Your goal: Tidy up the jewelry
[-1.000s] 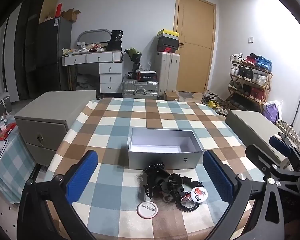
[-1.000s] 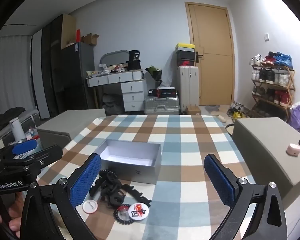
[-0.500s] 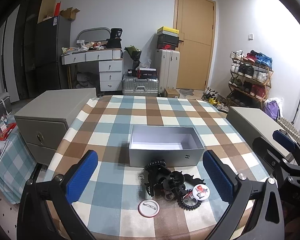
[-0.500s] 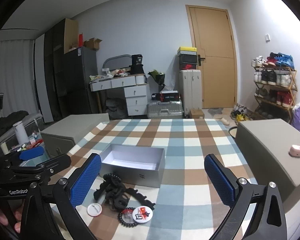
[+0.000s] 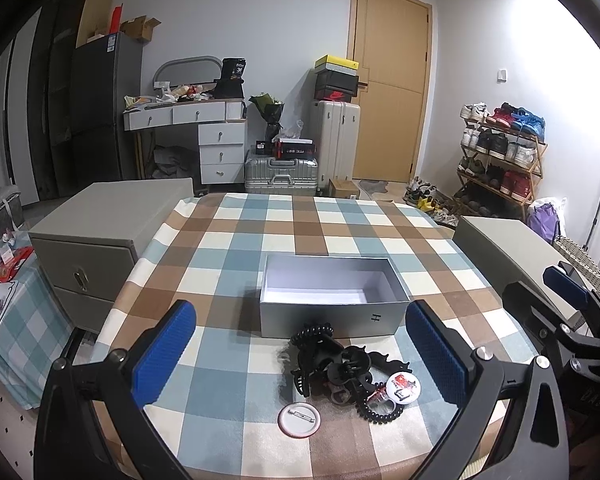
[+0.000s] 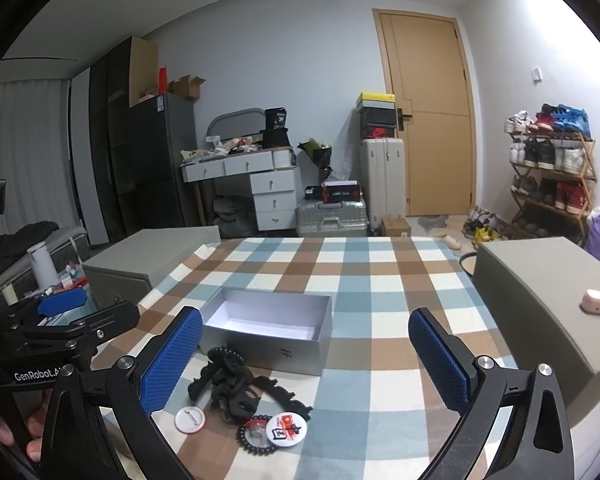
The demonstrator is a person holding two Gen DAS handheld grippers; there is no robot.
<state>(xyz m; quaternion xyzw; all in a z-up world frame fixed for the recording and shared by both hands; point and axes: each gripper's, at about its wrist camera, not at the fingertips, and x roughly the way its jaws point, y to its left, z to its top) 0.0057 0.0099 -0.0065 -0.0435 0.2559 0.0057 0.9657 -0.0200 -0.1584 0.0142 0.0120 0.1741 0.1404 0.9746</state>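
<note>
An open, empty silver box (image 5: 332,300) stands on the checked tablecloth (image 5: 228,248); it also shows in the right wrist view (image 6: 268,332). In front of it lies a pile of black hair clips and coil ties (image 5: 332,364), a face-down pin badge (image 5: 299,420) and a red-and-white badge (image 5: 403,385). The pile (image 6: 232,380) and badges (image 6: 286,428) show in the right wrist view too. My left gripper (image 5: 300,360) is open above the pile, empty. My right gripper (image 6: 306,360) is open and empty, right of the pile.
Grey cabinets flank the table at left (image 5: 100,232) and right (image 5: 512,248); a small pink object (image 6: 595,301) sits on the right one. A desk, suitcases (image 5: 336,140), a shoe rack (image 5: 500,160) and a door stand behind.
Both grippers have drawn back and risen slightly, so the box and pile sit a little lower and farther in view. Both stay open and empty.
</note>
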